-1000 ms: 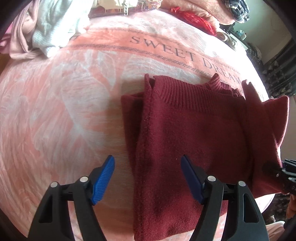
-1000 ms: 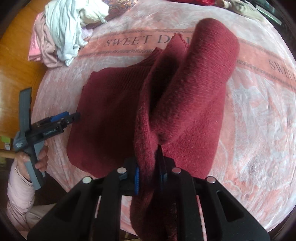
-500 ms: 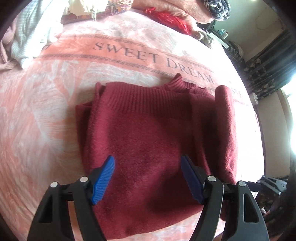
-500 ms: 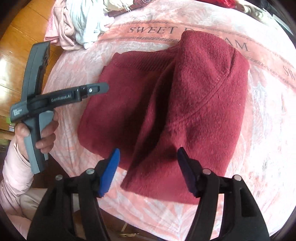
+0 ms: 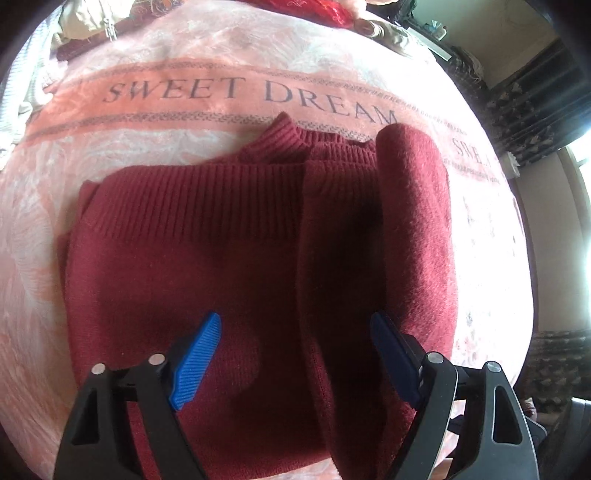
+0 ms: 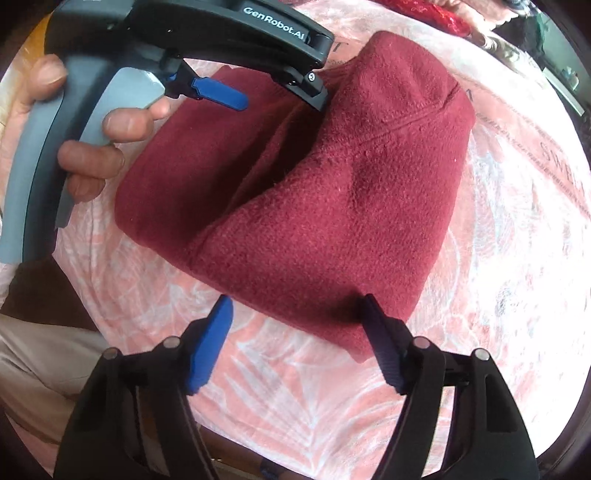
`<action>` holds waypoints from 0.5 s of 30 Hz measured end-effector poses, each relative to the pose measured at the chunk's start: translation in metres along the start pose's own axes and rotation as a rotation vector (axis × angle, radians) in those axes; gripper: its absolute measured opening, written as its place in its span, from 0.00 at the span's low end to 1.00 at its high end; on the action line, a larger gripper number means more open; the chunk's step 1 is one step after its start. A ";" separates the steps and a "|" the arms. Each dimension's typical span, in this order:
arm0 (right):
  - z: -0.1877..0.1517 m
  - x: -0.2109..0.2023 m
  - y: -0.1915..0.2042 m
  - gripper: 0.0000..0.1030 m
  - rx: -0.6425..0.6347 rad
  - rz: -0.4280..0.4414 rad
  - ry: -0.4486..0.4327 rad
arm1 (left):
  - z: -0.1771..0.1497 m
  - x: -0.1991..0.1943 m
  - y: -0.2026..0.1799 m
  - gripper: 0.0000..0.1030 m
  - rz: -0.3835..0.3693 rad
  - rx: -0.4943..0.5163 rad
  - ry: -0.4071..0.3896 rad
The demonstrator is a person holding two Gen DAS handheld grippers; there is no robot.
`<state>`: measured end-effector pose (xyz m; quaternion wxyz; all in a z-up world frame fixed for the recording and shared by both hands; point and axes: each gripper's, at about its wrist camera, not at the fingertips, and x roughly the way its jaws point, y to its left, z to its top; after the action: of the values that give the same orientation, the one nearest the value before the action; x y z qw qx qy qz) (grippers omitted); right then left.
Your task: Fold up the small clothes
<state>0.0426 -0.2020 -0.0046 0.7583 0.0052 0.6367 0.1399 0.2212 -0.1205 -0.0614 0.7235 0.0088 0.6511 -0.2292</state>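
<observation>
A dark red knit sweater (image 5: pixel 229 258) is lying folded on a pink blanket (image 5: pixel 207 122) that is carrying the printed words "SWEET DREAM". Its ribbed collar (image 5: pixel 288 140) is pointing toward the lettering, and a ribbed band is running across the upper part of the folded body. One side of the garment is lying doubled over the right part as a thick, rounded fold (image 5: pixel 410 221), casting a shadow into the crease beside it.

The left claw (image 5: pixel 291 339) is hovering over the near part of the sweater with its blue pads spread wide apart, pinching nothing. In the right wrist view the same left claw (image 6: pixel 273 92) is showing from the side, gripped by the person's left hand (image 6: pixel 99 122), its blue pad (image 6: pixel 221 94) sitting just above the cloth.

The right claw (image 6: pixel 295 325) is also standing spread, empty, its tips poised near the sweater's near edge, the right pad just beside the hem and the left pad over bare blanket.

At the far edge of the blanket, some pale clothing (image 5: pixel 85 22) is lying in a heap, and a bright red cloth (image 5: pixel 314 7) is lying further along.
</observation>
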 end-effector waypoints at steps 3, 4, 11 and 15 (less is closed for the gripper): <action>-0.007 0.005 -0.016 0.66 0.050 0.057 0.030 | -0.015 0.004 0.005 0.81 0.042 0.034 0.002; -0.009 0.006 -0.022 0.66 0.075 0.082 0.032 | -0.022 0.005 0.008 0.81 0.053 0.046 -0.006; -0.006 0.006 -0.048 0.68 0.192 0.152 0.045 | -0.073 0.000 0.019 0.78 0.142 0.125 -0.091; -0.003 0.007 -0.049 0.72 0.197 0.147 0.058 | -0.089 -0.005 0.024 0.73 0.126 0.096 -0.074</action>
<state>0.0510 -0.2475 -0.0214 0.7231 0.1222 0.6669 0.1320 0.1459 -0.0697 -0.0765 0.7588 0.0762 0.6103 -0.2144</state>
